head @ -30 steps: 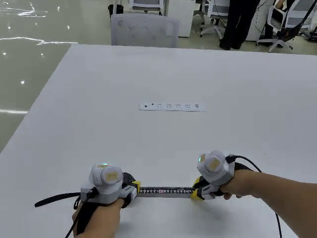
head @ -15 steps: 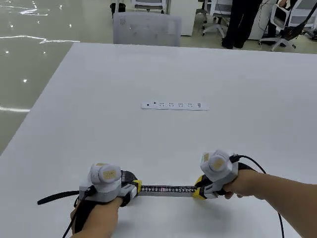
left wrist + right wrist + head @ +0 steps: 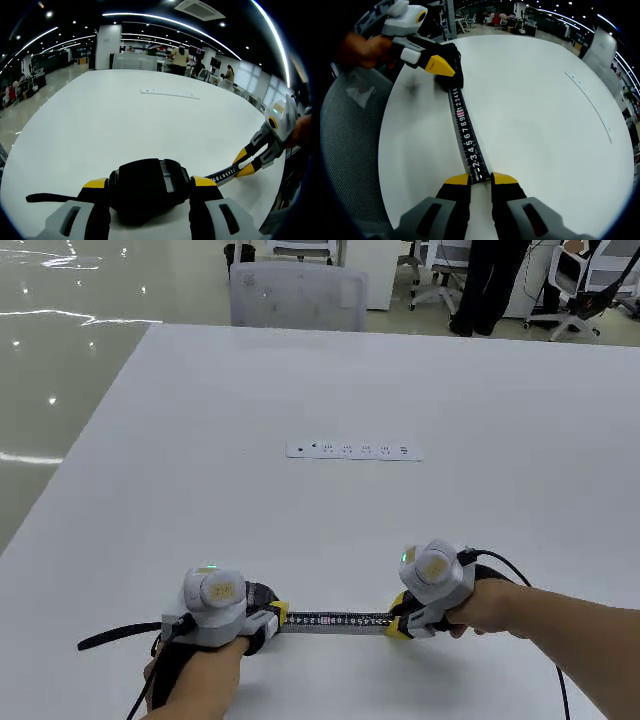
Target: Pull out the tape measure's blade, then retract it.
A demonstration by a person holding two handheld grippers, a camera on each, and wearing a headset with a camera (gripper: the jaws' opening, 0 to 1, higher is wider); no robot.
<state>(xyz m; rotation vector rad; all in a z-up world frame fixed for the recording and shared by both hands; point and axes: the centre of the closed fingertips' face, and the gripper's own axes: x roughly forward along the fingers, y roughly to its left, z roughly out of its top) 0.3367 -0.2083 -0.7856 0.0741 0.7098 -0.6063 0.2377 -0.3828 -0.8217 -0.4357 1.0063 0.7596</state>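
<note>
The black tape measure case (image 3: 257, 600) rests on the white table (image 3: 350, 380) near its front edge, and my left gripper (image 3: 270, 619) is shut on it. In the left gripper view the case (image 3: 147, 187) sits between the yellow-tipped fingers of the left gripper (image 3: 149, 182). The numbered blade (image 3: 335, 620) runs out to the right, flat over the table. My right gripper (image 3: 397, 623) is shut on the blade's end. In the right gripper view the blade (image 3: 465, 130) runs from the right gripper (image 3: 480, 178) up to the case (image 3: 454, 70).
A white power strip (image 3: 352, 450) lies mid-table, well beyond the grippers. A grey chair (image 3: 298, 295) stands at the far edge. A black strap (image 3: 115, 638) trails left from the left hand, and a cable (image 3: 520, 575) runs off the right gripper. A person (image 3: 485, 280) stands beyond.
</note>
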